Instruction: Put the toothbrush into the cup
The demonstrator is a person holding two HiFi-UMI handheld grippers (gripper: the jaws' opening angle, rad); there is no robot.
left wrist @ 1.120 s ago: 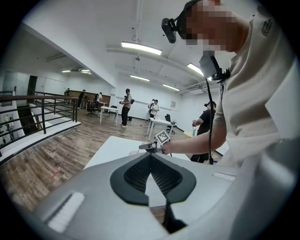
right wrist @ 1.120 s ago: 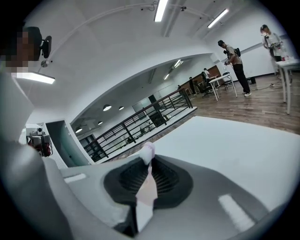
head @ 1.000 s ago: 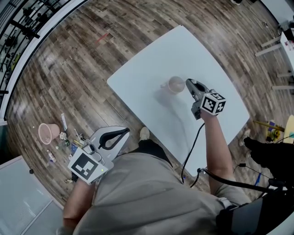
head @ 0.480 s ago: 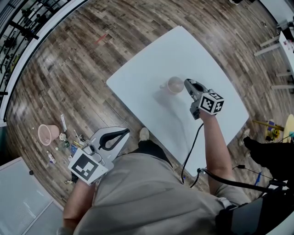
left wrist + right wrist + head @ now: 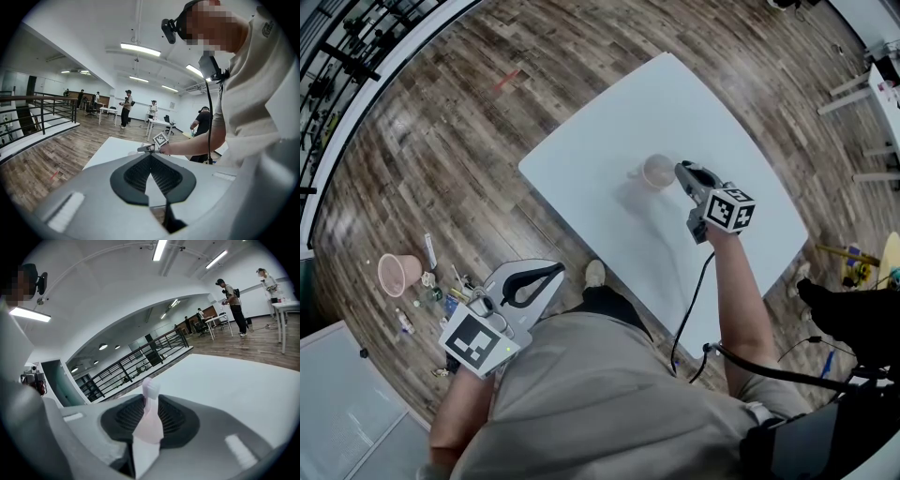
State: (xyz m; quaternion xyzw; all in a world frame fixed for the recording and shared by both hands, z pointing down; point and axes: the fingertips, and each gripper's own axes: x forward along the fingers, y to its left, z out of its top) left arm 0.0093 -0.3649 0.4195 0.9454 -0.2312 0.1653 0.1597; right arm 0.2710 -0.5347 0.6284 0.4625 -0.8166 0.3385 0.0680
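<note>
Left gripper parked by the torso, jaws together, empty, out of the way. Right gripper just beside cup on table. Its jaws have just been opening, slack around toothbrush between them, probably releasing it. Toothbrush pale pink, head up.

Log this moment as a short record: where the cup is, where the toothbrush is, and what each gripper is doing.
cup: pink, upright on the white table, beside the right gripper's tips
toothbrush: pink, head up, between the right gripper's jaws; whether its lower end is in the cup cannot be told
right gripper: jaws have just been opening, toothbrush between them
left gripper: shut, empty, held off the table
</note>
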